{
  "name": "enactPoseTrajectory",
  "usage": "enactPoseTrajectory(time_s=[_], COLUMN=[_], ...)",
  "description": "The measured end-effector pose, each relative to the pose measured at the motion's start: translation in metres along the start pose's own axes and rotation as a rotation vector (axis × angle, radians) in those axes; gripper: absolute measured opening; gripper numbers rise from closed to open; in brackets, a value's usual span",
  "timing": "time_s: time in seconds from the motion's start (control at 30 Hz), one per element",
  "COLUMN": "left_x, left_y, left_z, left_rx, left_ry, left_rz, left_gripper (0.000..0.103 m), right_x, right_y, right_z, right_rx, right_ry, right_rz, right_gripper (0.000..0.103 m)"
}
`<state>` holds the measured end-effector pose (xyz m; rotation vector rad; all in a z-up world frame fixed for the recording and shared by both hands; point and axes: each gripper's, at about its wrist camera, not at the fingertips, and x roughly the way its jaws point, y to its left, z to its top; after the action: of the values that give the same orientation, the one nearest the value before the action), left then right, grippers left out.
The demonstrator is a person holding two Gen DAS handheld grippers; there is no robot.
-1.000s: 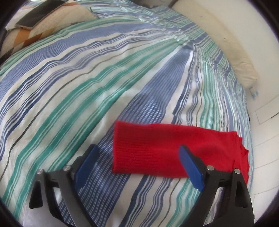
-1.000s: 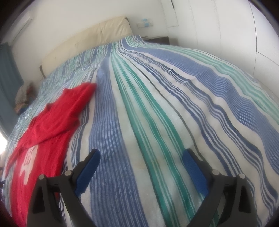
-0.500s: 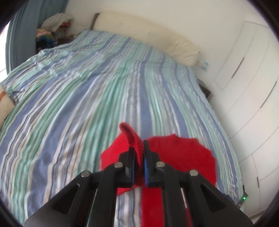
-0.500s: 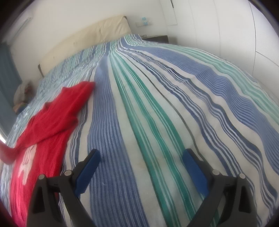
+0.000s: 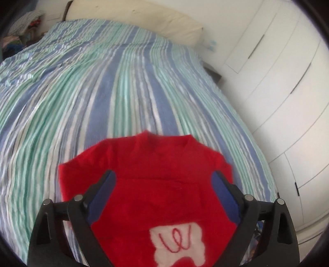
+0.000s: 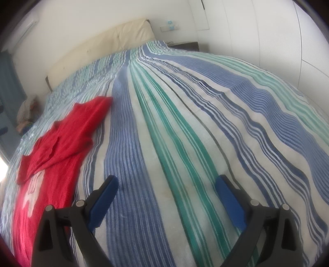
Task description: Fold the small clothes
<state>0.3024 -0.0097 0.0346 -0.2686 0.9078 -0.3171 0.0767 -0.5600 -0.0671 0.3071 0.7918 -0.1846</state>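
A small red knit sweater [image 5: 162, 180] with a white patch [image 5: 178, 244] on its front lies flat on the striped bedspread [image 5: 115, 98]. One sleeve is folded across its chest. My left gripper [image 5: 163, 178] is open and empty, hovering just above the sweater's body. In the right wrist view the sweater [image 6: 55, 147] lies at the far left, its other sleeve stretched toward the headboard. My right gripper [image 6: 166, 182] is open and empty over bare bedspread [image 6: 185, 127], to the right of the sweater.
A cream headboard [image 5: 133, 18] runs along the far end of the bed. White wardrobe doors [image 5: 283, 86] stand close on the right. A dark nightstand [image 6: 185, 45] sits by the headboard. A pile of clothes [image 5: 24, 26] lies at the far left.
My left gripper shut on the sleeve, carried it over the sweater's body, and has now let go and opened. The sleeve lies folded across the chest. My right gripper has stayed still.
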Motion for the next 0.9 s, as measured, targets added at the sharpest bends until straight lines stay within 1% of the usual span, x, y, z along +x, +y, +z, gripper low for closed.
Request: enactPoseTrajectory(time_s=[0.07, 0.1, 0.17, 0.23, 0.27, 0.3, 0.33, 0.4, 0.47, 0.5, 0.57, 0.6, 0.63, 0.67, 0.7, 0.73, 0.77, 0.8, 0.83, 0.87, 0.9], left_x=[0.009, 0.017, 0.044, 0.076, 0.079, 0.069, 0.056, 0.028, -0.002, -0.013, -0.029, -0.035, -0.037, -0.036, -0.029, -0.021, -0.013, -0.010, -0.011, -0.014, -0.013], left_y=[0.029, 0.043, 0.068, 0.092, 0.100, 0.101, 0.099, 0.096, 0.096, 0.099, 0.104, 0.109, 0.116, 0.124, 0.134, 0.142, 0.148, 0.153, 0.153, 0.152, 0.150], left_z=[-0.013, -0.025, -0.052, -0.079, -0.089, -0.093, -0.095, -0.097, -0.103, -0.109, -0.123, -0.133, -0.142, -0.151, -0.158, -0.165, -0.172, -0.177, -0.180, -0.180, -0.179], left_rx=[-0.029, -0.030, -0.015, 0.011, 0.017, 0.014, 0.003, -0.024, -0.020, -0.004, 0.038, 0.058, 0.074, 0.084, 0.089, 0.088, 0.082, 0.076, 0.075, 0.078, 0.086], left_ry=[0.008, 0.024, 0.094, 0.193, 0.197, 0.145, 0.113, 0.077, 0.011, -0.012, -0.031, -0.037, -0.041, -0.040, -0.026, 0.000, 0.019, 0.004, -0.026, -0.035, -0.032], left_rz=[0.106, 0.153, 0.272, 0.419, 0.410, 0.376, 0.365, 0.324, 0.280, 0.280, 0.319, 0.338, 0.355, 0.374, 0.394, 0.411, 0.416, 0.400, 0.397, 0.404, 0.417], left_gripper=[0.095, 0.095, 0.096, 0.097, 0.098, 0.098, 0.098, 0.097, 0.098, 0.099, 0.100, 0.100, 0.100, 0.100, 0.100, 0.100, 0.101, 0.101, 0.102, 0.102, 0.102], right_x=[0.000, 0.001, 0.003, 0.005, 0.006, 0.007, 0.007, 0.006, 0.006, 0.006, 0.003, -0.005, -0.015, -0.026, -0.034, -0.039, -0.038, -0.030, -0.017, 0.000, 0.019], right_y=[0.000, 0.001, 0.004, 0.007, 0.008, 0.008, 0.008, 0.007, 0.006, 0.006, 0.008, 0.011, 0.017, 0.027, 0.040, 0.055, 0.071, 0.090, 0.109, 0.130, 0.152], right_z=[0.000, 0.000, 0.000, 0.000, 0.000, 0.000, 0.000, -0.001, -0.001, 0.000, 0.001, 0.003, 0.007, 0.014, 0.023, 0.032, 0.043, 0.054, 0.063, 0.072, 0.078], right_rx=[-0.003, -0.007, -0.021, -0.036, -0.042, -0.045, -0.045, -0.041, -0.037, -0.038, -0.040, -0.042, -0.053, -0.067, -0.078, -0.080, -0.070, -0.052, -0.035, -0.024, -0.023], right_ry=[0.005, 0.009, 0.017, 0.023, 0.024, 0.025, 0.025, 0.022, 0.021, 0.023, 0.019, 0.005, -0.016, -0.038, -0.048, -0.037, 0.005, 0.074, 0.151, 0.233, 0.310], right_rz=[-0.002, -0.005, -0.016, -0.030, -0.036, -0.038, -0.038, -0.031, -0.026, -0.028, -0.043, -0.064, -0.068, -0.028, 0.046, 0.131, 0.225, 0.325, 0.420, 0.500, 0.547], right_gripper=[0.095, 0.096, 0.097, 0.098, 0.098, 0.098, 0.099, 0.098, 0.099, 0.099, 0.098, 0.097, 0.096, 0.096, 0.096, 0.094, 0.092, 0.087, 0.078, 0.074, 0.070])
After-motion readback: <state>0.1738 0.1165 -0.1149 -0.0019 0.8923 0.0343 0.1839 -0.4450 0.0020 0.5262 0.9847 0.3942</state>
